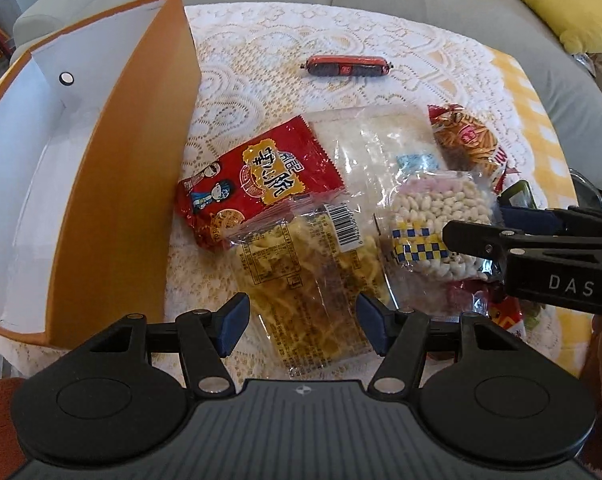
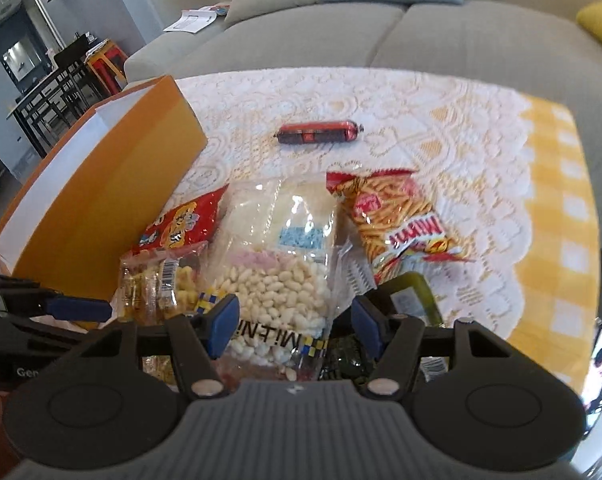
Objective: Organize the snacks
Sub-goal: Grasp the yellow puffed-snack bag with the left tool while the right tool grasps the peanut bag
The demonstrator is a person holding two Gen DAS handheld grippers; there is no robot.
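A pile of snack packets lies on the lace-covered table. My left gripper (image 1: 301,326) is open, its pads either side of a clear packet of yellow noodle sticks (image 1: 313,280). A red cartoon packet (image 1: 257,184) lies beyond it. My right gripper (image 2: 295,322) is open, straddling a clear bag of white puffed pieces (image 2: 273,292), which also shows in the left wrist view (image 1: 433,224). An orange box (image 1: 113,184) with a white inside stands open at the left. A red sausage stick (image 1: 347,66) lies alone farther back.
A clear bag of white snacks (image 2: 285,216), a red bag of stick snacks (image 2: 397,220) and a dark green packet (image 2: 413,300) lie in the pile. A grey sofa (image 2: 421,32) with cushions runs behind the table. The yellow checked cloth (image 2: 557,208) shows at the right edge.
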